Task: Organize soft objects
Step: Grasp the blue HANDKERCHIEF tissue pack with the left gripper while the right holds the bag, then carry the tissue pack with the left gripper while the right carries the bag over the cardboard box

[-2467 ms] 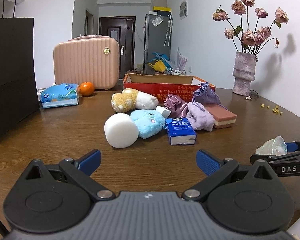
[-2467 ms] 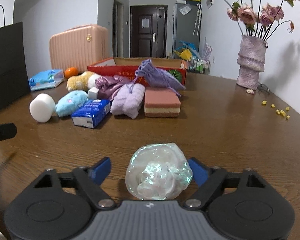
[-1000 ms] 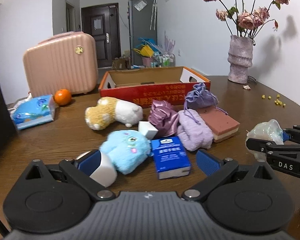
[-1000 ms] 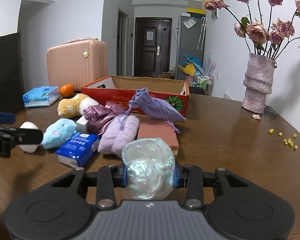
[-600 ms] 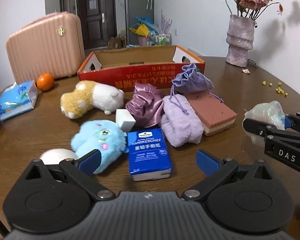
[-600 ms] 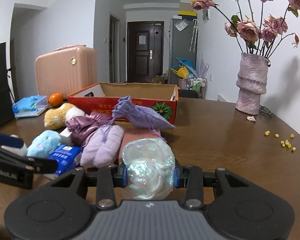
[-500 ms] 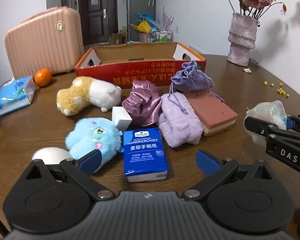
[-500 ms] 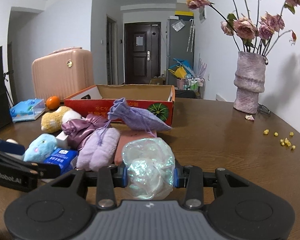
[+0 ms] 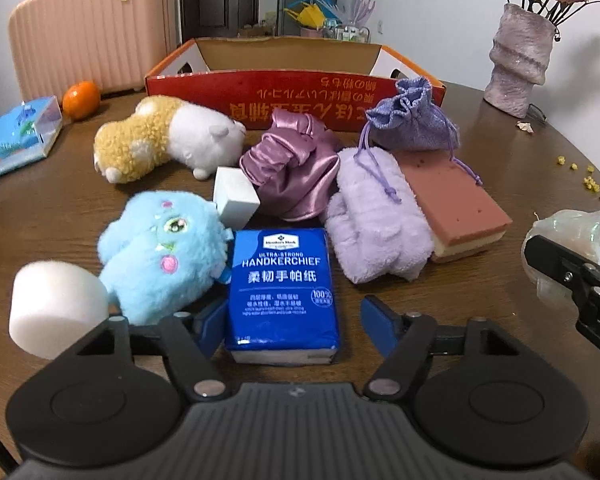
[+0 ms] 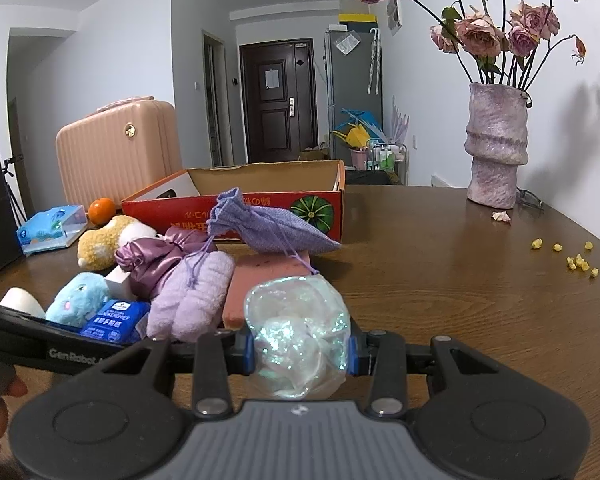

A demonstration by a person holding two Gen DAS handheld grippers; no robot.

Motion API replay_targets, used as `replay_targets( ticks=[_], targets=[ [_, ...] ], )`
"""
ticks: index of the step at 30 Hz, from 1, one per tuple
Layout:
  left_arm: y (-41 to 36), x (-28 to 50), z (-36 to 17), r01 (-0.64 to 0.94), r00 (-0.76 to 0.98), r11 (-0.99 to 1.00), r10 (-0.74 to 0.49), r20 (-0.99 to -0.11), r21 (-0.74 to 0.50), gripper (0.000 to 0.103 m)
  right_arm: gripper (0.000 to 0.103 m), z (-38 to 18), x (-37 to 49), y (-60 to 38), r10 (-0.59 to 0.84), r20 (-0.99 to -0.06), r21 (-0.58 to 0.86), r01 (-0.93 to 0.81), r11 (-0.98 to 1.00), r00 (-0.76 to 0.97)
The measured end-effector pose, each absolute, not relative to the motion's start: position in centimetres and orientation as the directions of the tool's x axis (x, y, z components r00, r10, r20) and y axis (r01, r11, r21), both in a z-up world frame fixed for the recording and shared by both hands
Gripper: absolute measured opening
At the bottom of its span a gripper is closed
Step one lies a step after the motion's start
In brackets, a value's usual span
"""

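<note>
Left gripper [image 9: 294,322] jaws closing around blue rectangular handkerchief tissue pack [image 9: 283,286] on brown wooden table [image 9: 52,200], pads not yet pressing it. Fluffy blue plush toy [image 9: 164,256] touches pack's left side, lilac fuzzy cloth roll [image 9: 374,224] just right. Right gripper [image 10: 300,350] clamps iridescent crinkly plastic ball [image 10: 298,332]. Red cardboard box [image 9: 296,80] behind pile.
</note>
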State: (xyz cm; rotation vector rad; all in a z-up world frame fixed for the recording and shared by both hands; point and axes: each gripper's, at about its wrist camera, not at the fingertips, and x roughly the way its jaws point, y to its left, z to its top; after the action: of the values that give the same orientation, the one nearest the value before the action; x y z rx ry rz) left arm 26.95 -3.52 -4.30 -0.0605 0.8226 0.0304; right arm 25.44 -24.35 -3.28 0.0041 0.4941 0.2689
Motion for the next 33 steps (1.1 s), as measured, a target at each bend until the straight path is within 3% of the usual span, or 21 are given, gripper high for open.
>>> replay_targets(
  ticks=[5, 9, 19, 33],
  targets=[
    [-3.7, 26.8, -4.4, -0.038, 0.691, 0.999, 0.002, -0.723, -0.034, 0.065, 0.039, -3.3, 25.4, -24.4, 0.254, -0.460, 0.073, -0.249, 0.966, 0.851],
    [-3.9, 26.6, -4.4, -0.025, 0.701, 0.999, -0.002, -0.714, -0.028, 0.054, 0.039, -3.4, 25.4, -24.2, 0.243, -0.460, 0.060, -0.243, 0.968, 0.854],
    [-3.6, 25.9, -4.3, -0.013, 0.715, 0.999, -0.020, -0.699, -0.041, 0.052, 0.039, -3.5, 25.0, -24.0, 0.207, -0.434, 0.026, -0.218, 0.976, 0.877],
    [-3.6, 23.0, -2.2, -0.017, 0.790, 0.999, -0.004, -0.613, -0.028, 0.052, 0.039, -3.1, 24.7, -23.9, 0.206, -0.413, 0.018, -0.218, 0.976, 0.887]
  ],
)
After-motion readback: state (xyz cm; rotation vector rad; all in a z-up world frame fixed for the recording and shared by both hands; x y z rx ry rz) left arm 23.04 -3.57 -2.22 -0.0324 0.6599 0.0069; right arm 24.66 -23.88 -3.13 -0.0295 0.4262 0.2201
